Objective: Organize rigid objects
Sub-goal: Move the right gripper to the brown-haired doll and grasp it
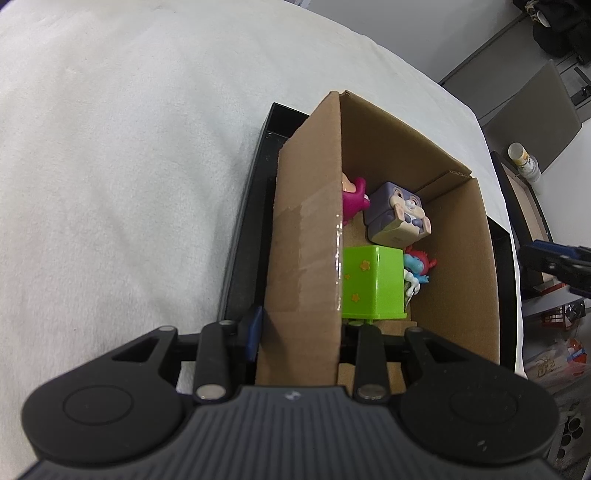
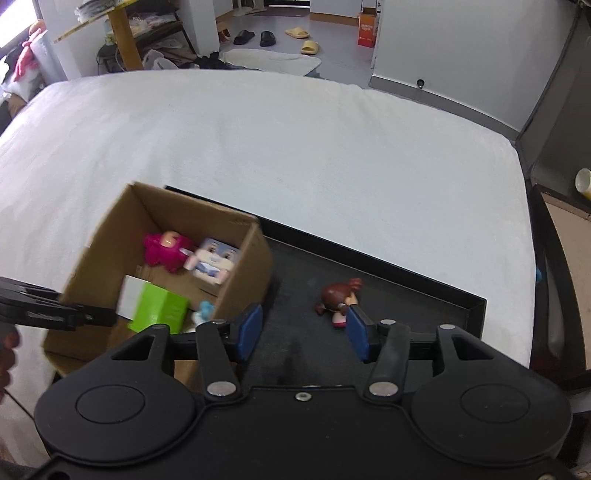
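Home: floor slippers [image 2: 296, 32], cluttered shelf [image 2: 155, 27]

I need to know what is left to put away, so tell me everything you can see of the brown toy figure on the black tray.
The brown toy figure is a small glossy, plastic-looking doll with a big brown-haired head and a pink patch at its lower end. It lies tipped on its side on the black tray, outside and to the right of the cardboard box. Nothing grips it: the right gripper hovers open nearby.

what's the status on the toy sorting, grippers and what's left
Left gripper clamped on brown cardboard box wall. Right gripper open, empty. Brown-haired toy figure left on black tray, nothing blocking.
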{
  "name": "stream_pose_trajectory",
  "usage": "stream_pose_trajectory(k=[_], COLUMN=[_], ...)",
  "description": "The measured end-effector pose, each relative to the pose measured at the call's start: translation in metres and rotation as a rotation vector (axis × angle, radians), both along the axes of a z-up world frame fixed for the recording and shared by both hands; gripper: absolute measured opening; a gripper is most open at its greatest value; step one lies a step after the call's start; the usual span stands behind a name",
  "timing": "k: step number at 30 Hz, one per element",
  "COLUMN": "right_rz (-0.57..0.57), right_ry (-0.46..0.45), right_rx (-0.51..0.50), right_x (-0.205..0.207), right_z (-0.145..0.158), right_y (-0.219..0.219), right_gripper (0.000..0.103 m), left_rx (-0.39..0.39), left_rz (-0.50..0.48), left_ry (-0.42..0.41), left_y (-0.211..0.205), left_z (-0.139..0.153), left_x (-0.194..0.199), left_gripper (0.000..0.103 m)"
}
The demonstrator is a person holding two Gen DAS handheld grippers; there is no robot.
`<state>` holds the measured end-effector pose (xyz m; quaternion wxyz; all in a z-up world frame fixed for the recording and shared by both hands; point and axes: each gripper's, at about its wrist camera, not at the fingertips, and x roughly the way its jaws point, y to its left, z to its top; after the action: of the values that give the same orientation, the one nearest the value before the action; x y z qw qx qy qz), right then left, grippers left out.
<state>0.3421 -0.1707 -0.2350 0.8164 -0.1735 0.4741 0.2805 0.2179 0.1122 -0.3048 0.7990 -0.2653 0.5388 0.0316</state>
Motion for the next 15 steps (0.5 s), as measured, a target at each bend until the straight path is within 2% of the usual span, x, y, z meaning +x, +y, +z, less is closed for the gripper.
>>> stream_pose_trajectory(k=[15], right_rz=[-0.015], right_ry=[0.006], right_rx=[-0.006], right_x=[0.028], right_z=[-0.046], right_y=[-0.008], right_gripper=[0.056], left_rx=[-0.006], left_rz=[-0.009], left_ry=[0.011], left_y=[0.001], left_z=[-0.002], left_x=[0.003], left_gripper=[0.032])
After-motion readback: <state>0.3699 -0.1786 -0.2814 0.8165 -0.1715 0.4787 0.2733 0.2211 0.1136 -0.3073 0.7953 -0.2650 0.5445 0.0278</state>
